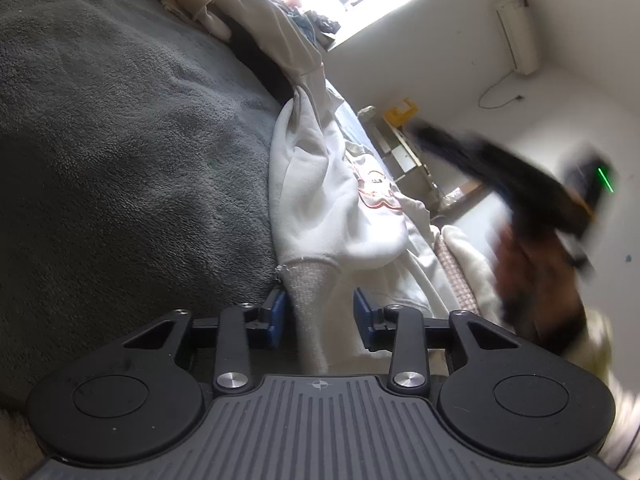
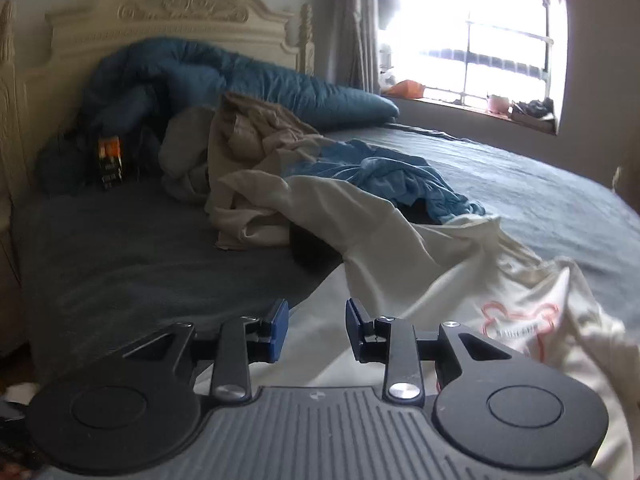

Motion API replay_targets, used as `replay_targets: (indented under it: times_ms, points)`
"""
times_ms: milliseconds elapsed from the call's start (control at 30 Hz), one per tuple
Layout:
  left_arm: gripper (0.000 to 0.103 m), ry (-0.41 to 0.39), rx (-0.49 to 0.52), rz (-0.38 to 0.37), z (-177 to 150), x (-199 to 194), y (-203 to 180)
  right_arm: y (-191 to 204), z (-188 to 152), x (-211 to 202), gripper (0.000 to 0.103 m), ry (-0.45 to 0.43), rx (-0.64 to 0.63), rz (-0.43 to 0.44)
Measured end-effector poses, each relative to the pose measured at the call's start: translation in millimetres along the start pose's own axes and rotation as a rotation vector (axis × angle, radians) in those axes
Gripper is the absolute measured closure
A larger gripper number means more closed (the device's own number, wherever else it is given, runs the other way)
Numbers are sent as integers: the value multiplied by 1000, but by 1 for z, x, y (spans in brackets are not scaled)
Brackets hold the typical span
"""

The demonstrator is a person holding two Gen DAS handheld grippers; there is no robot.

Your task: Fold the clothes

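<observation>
A white sweatshirt lies rumpled on a bed covered in grey fleece, its ribbed cuff running between the parted jaws of the left gripper, not pinched. At 3 o'clock in the left view, a blurred dark shape, possibly the other tool, crosses the frame. The right gripper, jaws released, hovers over the white cloth, with beige and blue garments heaped at 12 o'clock.

Both wrist views skim low over the bed, sharing the white sweatshirt.
</observation>
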State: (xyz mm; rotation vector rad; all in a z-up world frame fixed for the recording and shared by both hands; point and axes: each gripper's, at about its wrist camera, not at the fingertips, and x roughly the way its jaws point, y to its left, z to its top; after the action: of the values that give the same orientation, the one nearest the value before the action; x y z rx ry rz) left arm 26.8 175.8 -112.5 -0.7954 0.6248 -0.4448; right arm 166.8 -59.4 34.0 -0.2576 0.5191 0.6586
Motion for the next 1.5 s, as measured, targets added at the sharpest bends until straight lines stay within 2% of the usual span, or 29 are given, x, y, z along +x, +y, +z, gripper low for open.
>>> replay_targets:
  times_ms: [167,300,400,433,500,533,600,667,733,900,933,1000,1067,1167,1300,1400,1433,1467,1500]
  points:
    - [87,-5,37,-18,-5,1,5,25,33,111,69,162,-133,-104]
    - [89,-5,65,-41,-8,2,8,25,41,154,69,148,-207,-203]
    - [89,-8,82,-62,-10,2,10,33,46,172,67,138,-337,-213]
    - [89,-10,86,-76,-10,3,12,38,46,180,62,145,-399,-218]
    - [89,-15,105,-113,-12,3,18,44,43,193,60,154,-494,-244]
    - [89,-19,117,-133,-12,3,21,45,41,199,62,156,-525,-261]
    - [89,-25,108,-163,-13,3,27,37,41,202,65,147,-489,-259]
    - [89,-33,98,-185,-13,2,30,26,45,197,100,125,-405,-238]
    - [88,-38,104,-186,-13,2,30,17,50,190,102,95,-321,-217]
    - [86,-50,113,-184,-15,3,29,19,51,184,103,46,-343,-201]
    - [86,-52,116,-184,-16,3,29,23,50,182,103,31,-368,-189]
    - [86,-57,127,-181,-18,2,29,35,51,184,95,10,-431,-181]
    - [86,-61,139,-177,-20,6,27,49,52,189,64,-4,-501,-182]
    - [86,-62,144,-179,-21,8,28,69,52,204,55,-17,-603,-170]
    - [86,-63,154,-180,-22,9,28,92,52,232,54,-25,-727,-167]
    - [86,-64,160,-181,-21,10,29,97,54,255,66,7,-773,-190]
    - [86,-64,160,-181,-21,10,29,98,55,263,78,21,-783,-198]
    - [86,-64,159,-181,-21,10,29,97,57,267,99,28,-780,-201]
    - [86,-63,158,-182,-21,9,29,92,66,259,98,4,-726,-183]
